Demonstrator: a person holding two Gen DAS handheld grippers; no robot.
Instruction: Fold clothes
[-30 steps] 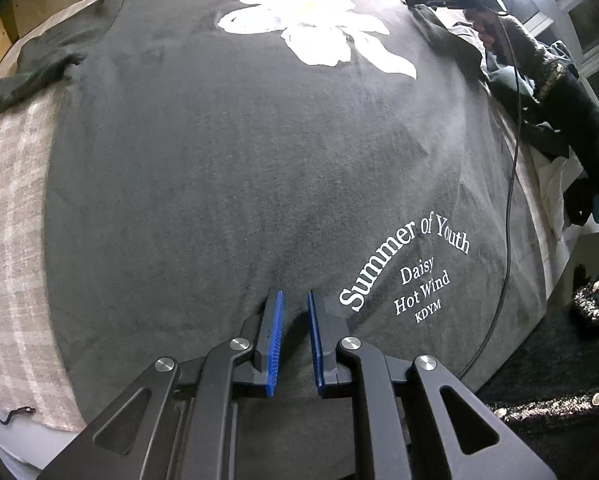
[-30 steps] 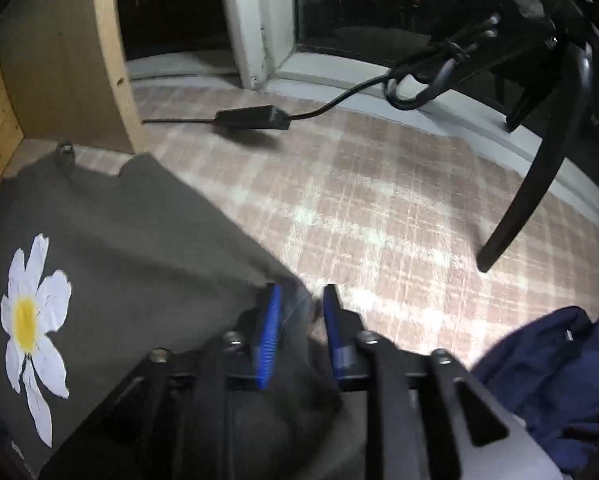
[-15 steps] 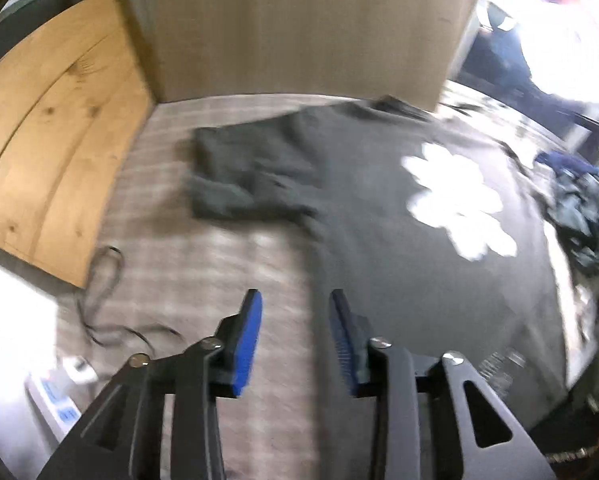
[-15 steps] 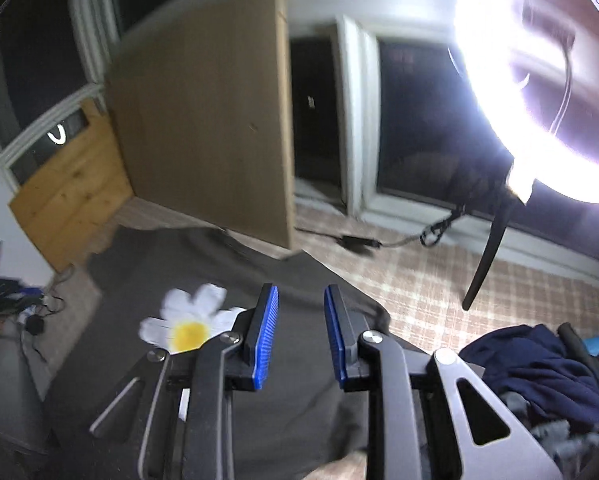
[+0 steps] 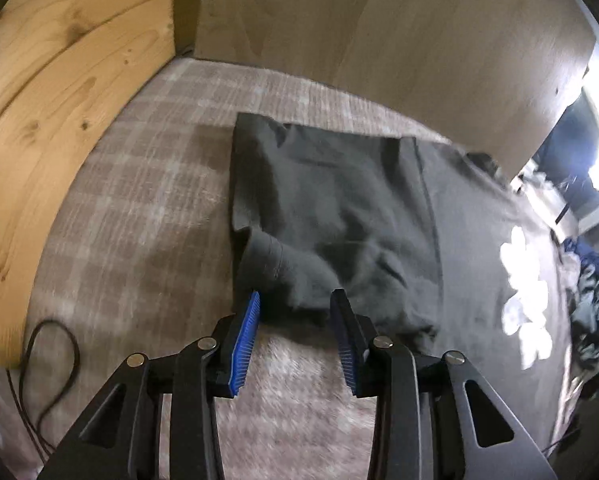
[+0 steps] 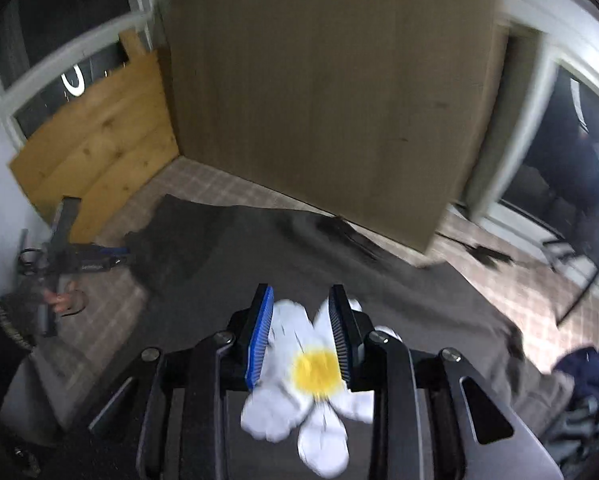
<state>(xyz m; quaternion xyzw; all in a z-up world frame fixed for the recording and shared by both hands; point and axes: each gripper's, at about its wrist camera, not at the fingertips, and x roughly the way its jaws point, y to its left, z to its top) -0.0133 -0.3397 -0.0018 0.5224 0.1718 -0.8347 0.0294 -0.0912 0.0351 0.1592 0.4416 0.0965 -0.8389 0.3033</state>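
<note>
A: Since the frame 1 second back, your left gripper (image 5: 295,308) has swung off the printed hem of the dark grey T-shirt (image 5: 471,248) and over to its sleeve (image 5: 299,208), and your right gripper (image 6: 299,304) has lifted away from the shirt's edge to hover above the daisy print (image 6: 311,372).

B: So where does the shirt sit now?

A: Spread flat on the checked cloth (image 5: 139,216), with the pine board (image 5: 47,92) at far left and the plywood panel (image 5: 379,32) behind it. A loose cable (image 5: 55,364) loops on the cloth at near left.

B: And your jaws?

A: Both pairs stand released, holding nothing. On the left, the blue pads (image 5: 245,344) bracket the rumpled cuff, which lies just ahead of the tips and looks close to touching them.

B: Which hand takes the next move?

A: Your left, I'd judge. The sleeve runs left to right across your line of approach, its cuff end nearest the jaws, while your right hangs over the chest, well apart from that sleeve. Farther right, a heap of navy clothes (image 6: 587,372) waits beside the shirt.
</note>
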